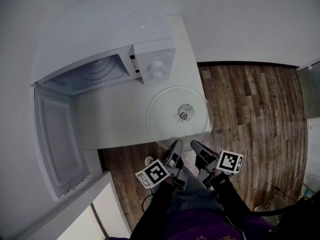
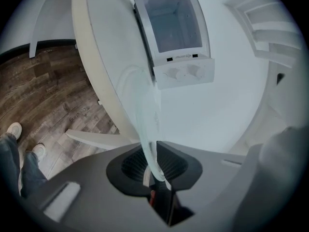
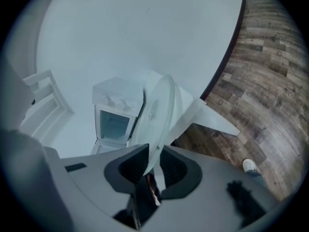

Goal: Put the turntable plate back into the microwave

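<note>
— How far along are you?

— Barely started. The clear round glass turntable plate point(image 1: 180, 116) is outside the oven, in the middle of the head view, over the front right corner of the white desk point(image 1: 115, 126) with its near edge past the desk's rim. The white microwave point(image 1: 100, 49) sits in the upper left of the frame with its door point(image 1: 57, 139) swung wide, and what shows of the cavity looks bare, so that part is ready.

— And your jaws?

— My left gripper point(image 1: 176, 145) and right gripper point(image 1: 195, 145) sit side by side at the plate's near rim. In the left gripper view the jaws are clenched on the glass edge point(image 2: 145, 110), which runs straight up between the pads. In the right gripper view the rim point(image 3: 157, 115) is likewise pinched between my jaws. (Whether the plate is already lifted off the desk, I cannot tell.)

— What's left?

— By my judgement, everything that matters: carry it up and left into the opening, then seat it on its hub.

— Any brand or label?

— None I can read. The two knobs point(image 1: 157, 69) carry nothing legible, my marker cubes point(image 1: 230, 162) show only black-and-white squares, and a faint stamp on the wood-plank floor point(image 2: 53, 100) is too small to make out.
</note>
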A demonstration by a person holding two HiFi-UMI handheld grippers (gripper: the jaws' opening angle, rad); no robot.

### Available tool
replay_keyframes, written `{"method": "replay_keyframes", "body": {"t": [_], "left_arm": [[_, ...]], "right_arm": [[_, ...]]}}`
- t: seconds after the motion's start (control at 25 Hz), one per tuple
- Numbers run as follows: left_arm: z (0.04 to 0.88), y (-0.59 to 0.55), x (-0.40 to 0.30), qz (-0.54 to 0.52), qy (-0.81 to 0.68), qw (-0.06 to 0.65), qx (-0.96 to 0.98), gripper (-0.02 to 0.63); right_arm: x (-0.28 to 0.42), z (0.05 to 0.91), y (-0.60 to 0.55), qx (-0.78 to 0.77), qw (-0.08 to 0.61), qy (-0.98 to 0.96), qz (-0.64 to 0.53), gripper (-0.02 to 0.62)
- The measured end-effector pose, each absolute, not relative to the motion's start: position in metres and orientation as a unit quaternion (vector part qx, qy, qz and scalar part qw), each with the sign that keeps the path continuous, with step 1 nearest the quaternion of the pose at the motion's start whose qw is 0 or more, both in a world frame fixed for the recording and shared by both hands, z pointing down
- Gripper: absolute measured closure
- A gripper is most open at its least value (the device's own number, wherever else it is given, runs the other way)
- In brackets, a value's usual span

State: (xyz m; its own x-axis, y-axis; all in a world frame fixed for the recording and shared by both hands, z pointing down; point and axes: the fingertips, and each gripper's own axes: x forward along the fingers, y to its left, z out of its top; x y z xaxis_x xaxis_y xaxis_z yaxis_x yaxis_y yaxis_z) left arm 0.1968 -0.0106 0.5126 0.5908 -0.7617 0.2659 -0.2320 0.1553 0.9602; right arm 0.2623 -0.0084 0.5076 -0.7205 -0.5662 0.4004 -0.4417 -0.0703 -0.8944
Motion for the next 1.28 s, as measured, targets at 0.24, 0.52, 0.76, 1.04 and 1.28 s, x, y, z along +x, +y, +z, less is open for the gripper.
{"method": "replay_keyframes", "body": {"t": [0.24,0.52,0.76,1.04,1.28], "left_arm": [[0.495,-0.012,0.196,-0.244,-0.385,0.629,0.63,0.554],[0.483,-0.011,0.194,-0.298,-0.372,0.636,0.607,0.551],[0.468,-0.008,0.18,-0.341,-0.373,0.622,0.598,0.546],[0.444,-0.004,0.147,-0.381,-0.386,0.585,0.603,0.553],[0.433,0.002,0.113,-0.419,-0.413,0.552,0.59,0.557]], "right_arm": [[0.266,0.489,-0.013,-0.372,0.053,0.7,-0.608,0.517],[0.261,0.467,-0.017,-0.37,0.064,0.723,-0.581,0.518],[0.245,0.447,-0.019,-0.352,0.071,0.741,-0.567,0.517],[0.213,0.43,-0.017,-0.305,0.067,0.766,-0.561,0.517],[0.177,0.422,-0.015,-0.253,0.056,0.783,-0.566,0.515]]}}
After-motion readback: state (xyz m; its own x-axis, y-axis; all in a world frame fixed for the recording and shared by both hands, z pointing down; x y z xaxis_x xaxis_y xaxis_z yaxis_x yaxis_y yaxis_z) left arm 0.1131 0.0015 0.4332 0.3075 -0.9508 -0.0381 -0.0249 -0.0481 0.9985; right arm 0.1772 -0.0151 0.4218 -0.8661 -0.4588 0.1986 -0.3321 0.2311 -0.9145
